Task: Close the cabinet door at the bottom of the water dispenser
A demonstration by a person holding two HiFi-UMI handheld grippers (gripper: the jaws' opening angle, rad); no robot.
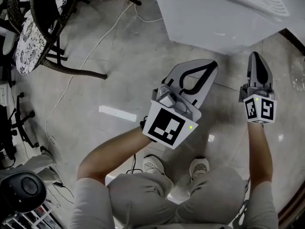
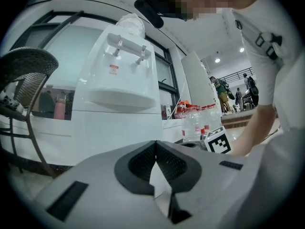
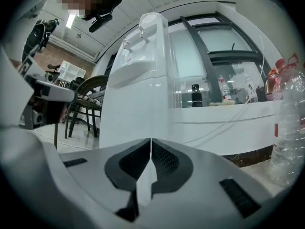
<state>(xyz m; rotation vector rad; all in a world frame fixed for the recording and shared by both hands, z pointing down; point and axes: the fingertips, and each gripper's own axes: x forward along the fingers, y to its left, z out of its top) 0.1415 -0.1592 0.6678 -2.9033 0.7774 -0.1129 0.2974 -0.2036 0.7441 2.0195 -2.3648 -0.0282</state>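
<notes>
The white water dispenser [image 1: 224, 13] stands on the floor just ahead of me; from the head view only its top shows. In the left gripper view the water dispenser [image 2: 119, 80] shows two taps, a drip tray and a flat white lower front [image 2: 119, 132] with no door standing out from it. The right gripper view shows the water dispenser [image 3: 138, 94] from its other side. My left gripper [image 1: 209, 66] [image 2: 155, 144] is shut and empty, short of the dispenser. My right gripper [image 1: 254, 56] [image 3: 150, 141] is shut and empty too, close beside the dispenser's base.
A dark wicker chair [image 1: 43, 32] stands at the left, and a white cable [image 1: 95, 46] trails over the tiled floor. A white strip [image 1: 116, 112] lies on the floor. Plastic water bottles [image 2: 198, 120] [image 3: 288, 128] stand to the right. My feet [image 1: 155, 165] are below the grippers.
</notes>
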